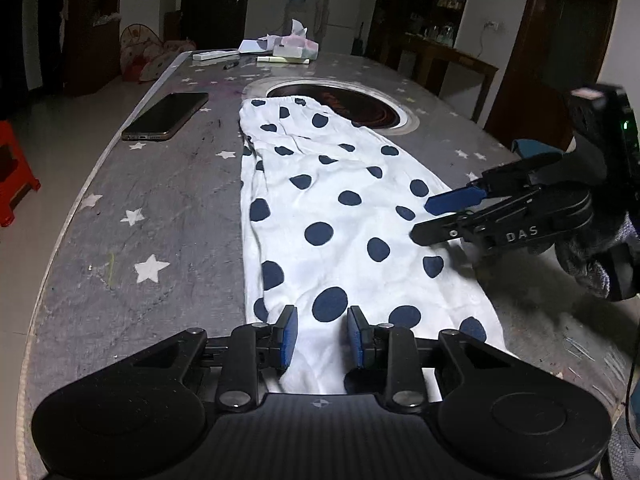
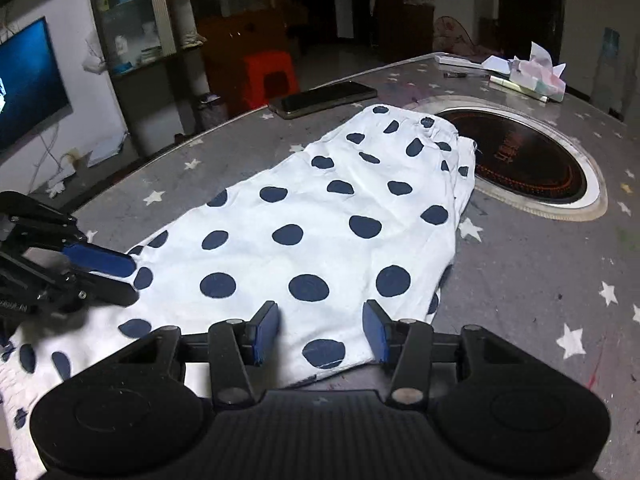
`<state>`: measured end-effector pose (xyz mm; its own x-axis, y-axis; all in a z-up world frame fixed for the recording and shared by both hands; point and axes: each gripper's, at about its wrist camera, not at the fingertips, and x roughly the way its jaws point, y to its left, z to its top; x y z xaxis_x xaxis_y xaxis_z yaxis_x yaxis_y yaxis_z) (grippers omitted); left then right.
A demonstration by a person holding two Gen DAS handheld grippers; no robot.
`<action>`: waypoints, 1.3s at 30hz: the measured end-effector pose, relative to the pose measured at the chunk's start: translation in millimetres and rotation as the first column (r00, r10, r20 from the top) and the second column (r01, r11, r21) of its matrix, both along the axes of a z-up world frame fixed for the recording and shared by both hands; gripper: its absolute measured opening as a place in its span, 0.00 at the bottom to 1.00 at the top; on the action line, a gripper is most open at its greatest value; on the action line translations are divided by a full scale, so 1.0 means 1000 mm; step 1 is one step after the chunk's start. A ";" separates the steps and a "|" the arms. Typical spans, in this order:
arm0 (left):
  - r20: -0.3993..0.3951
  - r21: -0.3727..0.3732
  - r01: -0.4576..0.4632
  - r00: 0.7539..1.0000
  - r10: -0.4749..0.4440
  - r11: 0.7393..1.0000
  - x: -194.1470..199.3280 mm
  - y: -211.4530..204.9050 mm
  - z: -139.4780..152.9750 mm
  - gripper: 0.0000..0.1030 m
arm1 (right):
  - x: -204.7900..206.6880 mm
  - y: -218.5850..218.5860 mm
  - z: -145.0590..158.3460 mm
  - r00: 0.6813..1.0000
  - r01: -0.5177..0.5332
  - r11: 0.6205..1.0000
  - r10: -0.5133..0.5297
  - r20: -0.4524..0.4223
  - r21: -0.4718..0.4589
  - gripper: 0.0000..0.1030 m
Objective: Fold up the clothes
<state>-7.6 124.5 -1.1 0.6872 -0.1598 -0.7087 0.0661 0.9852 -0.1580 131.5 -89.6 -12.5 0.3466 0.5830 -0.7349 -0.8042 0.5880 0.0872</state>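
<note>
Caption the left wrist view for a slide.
Both open grippers, left gripper and right gripper, poised over polka-dot garment on star-patterned table.

White polka-dot trousers (image 2: 320,216) lie flat on the star-printed tabletop (image 2: 540,280), waistband touching the round inset hotplate (image 2: 532,160). The right tongs (image 2: 320,328) gape over the near hem; the left tongs (image 2: 116,276) reach the cloth's edge. A phone (image 2: 320,98) lies beyond.
</note>
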 end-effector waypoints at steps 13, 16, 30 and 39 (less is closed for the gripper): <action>0.005 -0.023 0.003 1.000 -0.003 1.000 0.022 -0.001 0.005 0.29 | 0.042 0.034 0.010 1.000 -0.008 1.000 0.008 0.001 0.027 0.46; -0.011 -0.028 -0.001 1.000 0.001 1.000 0.023 0.004 0.001 0.29 | 0.054 0.035 0.001 1.000 0.000 1.000 0.000 -0.004 -0.001 0.46; -0.020 -0.055 0.005 1.000 -0.006 0.998 0.024 0.006 -0.001 0.32 | 0.135 0.070 0.003 0.997 0.071 0.997 -0.071 -0.002 0.039 0.46; -0.022 -0.088 0.017 1.000 -0.019 0.996 0.026 0.007 -0.002 0.51 | 0.170 0.079 -0.002 0.988 0.151 0.987 -0.152 0.008 0.049 0.46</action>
<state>18.5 131.0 -3.0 0.6674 -0.2344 -0.7068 0.0793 0.9661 -0.2455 301.8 -10.7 -14.2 0.4422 0.5573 -0.7027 -0.7072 0.6986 0.1090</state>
